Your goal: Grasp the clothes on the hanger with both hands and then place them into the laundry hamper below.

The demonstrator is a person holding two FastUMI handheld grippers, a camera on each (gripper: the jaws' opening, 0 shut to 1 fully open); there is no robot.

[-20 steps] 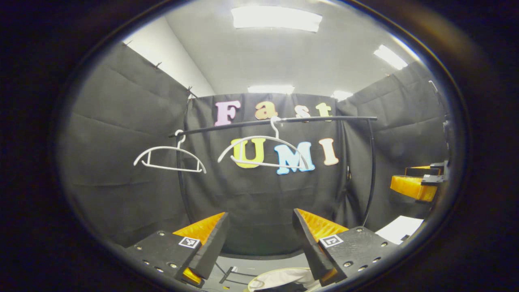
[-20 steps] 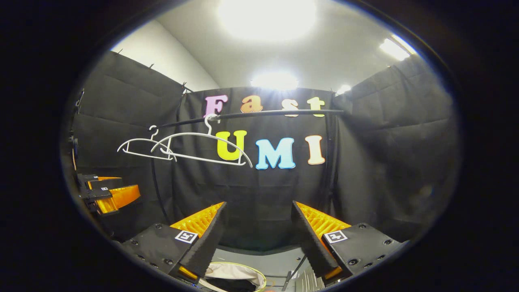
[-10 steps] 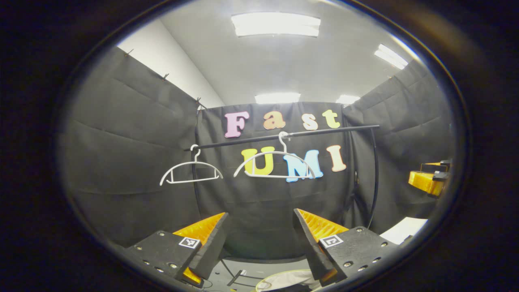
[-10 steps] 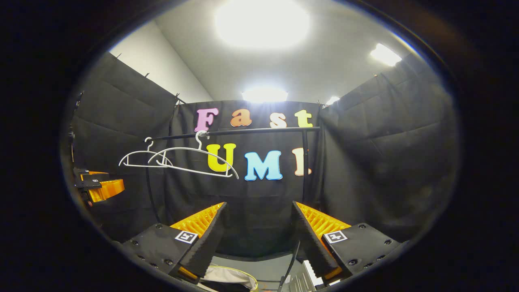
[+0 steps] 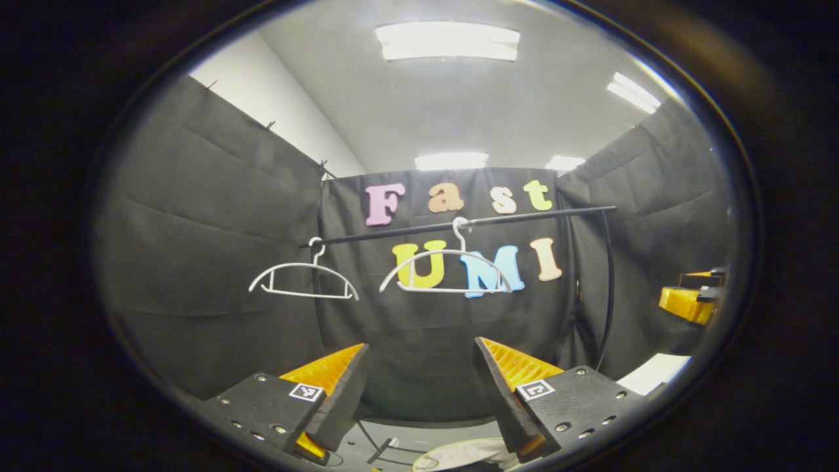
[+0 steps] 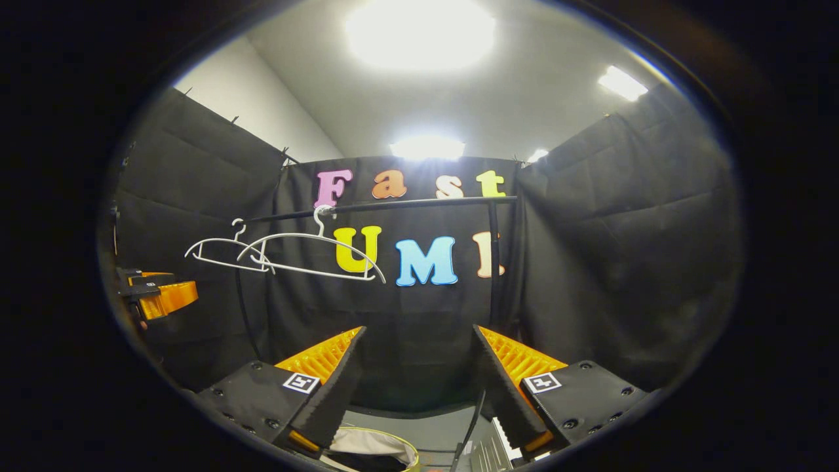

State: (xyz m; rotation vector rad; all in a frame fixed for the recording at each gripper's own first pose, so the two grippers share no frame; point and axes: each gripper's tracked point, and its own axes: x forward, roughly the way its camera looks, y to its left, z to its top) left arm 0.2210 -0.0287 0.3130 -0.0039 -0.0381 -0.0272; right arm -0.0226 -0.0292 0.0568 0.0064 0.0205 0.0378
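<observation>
Both grippers, left [image 5: 419, 393] and right [image 6: 416, 387], stand spread and hold nothing. Two bare hangers [image 5: 446, 270] hang mid-frame above them; the hamper [image 6: 373, 447] sits at bottom edge, just below the fingers.

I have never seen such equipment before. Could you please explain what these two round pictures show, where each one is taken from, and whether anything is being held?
A person holds one two-finger gripper in each hand, and a small camera rides on each, looking forward along its fingers. In the left gripper view, the left gripper shows at the bottom, open and holding nothing. The right gripper shows the same way in the right gripper view, also open and not gripping anything.

Ahead is a black rail with two white hangers, the left hanger and the right hanger. Both hang bare, without clothes. Below, at the bottom edge, you see the rim of the laundry hamper, with pale cloth inside.
</observation>
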